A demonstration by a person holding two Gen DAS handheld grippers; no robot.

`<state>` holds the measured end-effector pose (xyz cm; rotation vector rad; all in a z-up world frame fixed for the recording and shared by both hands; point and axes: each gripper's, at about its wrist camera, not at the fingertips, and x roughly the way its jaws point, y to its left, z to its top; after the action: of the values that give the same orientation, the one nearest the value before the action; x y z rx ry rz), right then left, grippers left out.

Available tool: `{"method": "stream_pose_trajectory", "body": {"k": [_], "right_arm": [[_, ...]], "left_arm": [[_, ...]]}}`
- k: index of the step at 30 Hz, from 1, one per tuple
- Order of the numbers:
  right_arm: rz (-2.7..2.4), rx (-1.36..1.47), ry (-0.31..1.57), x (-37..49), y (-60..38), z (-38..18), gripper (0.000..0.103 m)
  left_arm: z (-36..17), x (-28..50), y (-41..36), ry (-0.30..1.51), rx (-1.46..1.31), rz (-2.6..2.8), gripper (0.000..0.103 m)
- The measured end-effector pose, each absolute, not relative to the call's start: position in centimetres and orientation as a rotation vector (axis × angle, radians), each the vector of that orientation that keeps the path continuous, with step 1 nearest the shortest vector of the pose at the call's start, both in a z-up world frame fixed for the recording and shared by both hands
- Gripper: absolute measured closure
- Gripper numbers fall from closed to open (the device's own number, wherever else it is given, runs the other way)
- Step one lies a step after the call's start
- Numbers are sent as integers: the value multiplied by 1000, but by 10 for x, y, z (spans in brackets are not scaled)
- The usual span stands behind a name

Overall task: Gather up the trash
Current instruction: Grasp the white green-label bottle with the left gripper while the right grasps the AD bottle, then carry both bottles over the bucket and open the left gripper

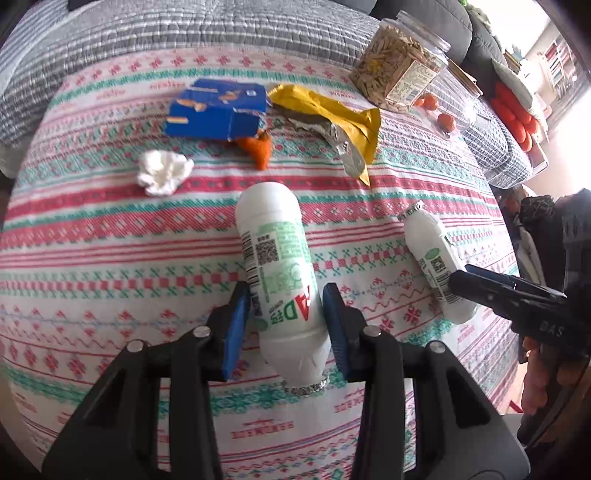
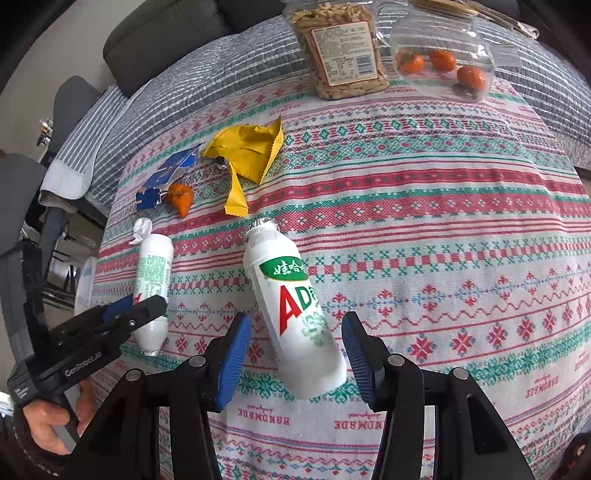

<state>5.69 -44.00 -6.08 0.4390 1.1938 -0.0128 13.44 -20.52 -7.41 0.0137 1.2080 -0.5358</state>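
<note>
The left gripper (image 1: 286, 314) points down at the table with its blue pads (image 1: 233, 325) on either side of a white drink bottle (image 1: 282, 266) that lies on its side, foil mouth toward the gripper. The pads sit just beside the bottle's flanks; on the left a thin gap shows, on the right I cannot tell whether the pad touches, so it is not plainly clamped.

The right gripper (image 2: 297, 345) stands the same way over a second white bottle (image 2: 291, 306), which lies with its foil mouth pointing away. Its jaws are apart, with clear cloth showing between each pad and the bottle.

Both bottles lie near each other on the patterned tablecloth (image 2: 443, 229), close to its near edge. A hand (image 2: 48, 424) grips the left gripper's handle.

Farther back lie a crumpled white tissue (image 1: 164, 173), a torn blue carton (image 1: 218, 110), an orange peel (image 1: 260, 149) just in front of it, and a yellow wrapper (image 1: 332, 110) with silver lining. Beyond them stand a clear jar of snacks (image 2: 340, 55) and a clear plastic box (image 2: 443, 59) with small orange fruits inside, on a grey quilted cover (image 1: 147, 33).
</note>
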Motion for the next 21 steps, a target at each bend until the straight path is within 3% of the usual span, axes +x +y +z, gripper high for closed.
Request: {"method": "stream_pose_trajectory", "body": {"k": [6, 21], "right_arm": [[-10, 398, 1245, 68, -423, -76, 65], [1, 389, 1162, 64, -400, -44, 66]], "left_arm": [[-68, 139, -188, 1193, -1, -517, 61], [-47, 148, -131, 1144, -28, -437, 62]]}}
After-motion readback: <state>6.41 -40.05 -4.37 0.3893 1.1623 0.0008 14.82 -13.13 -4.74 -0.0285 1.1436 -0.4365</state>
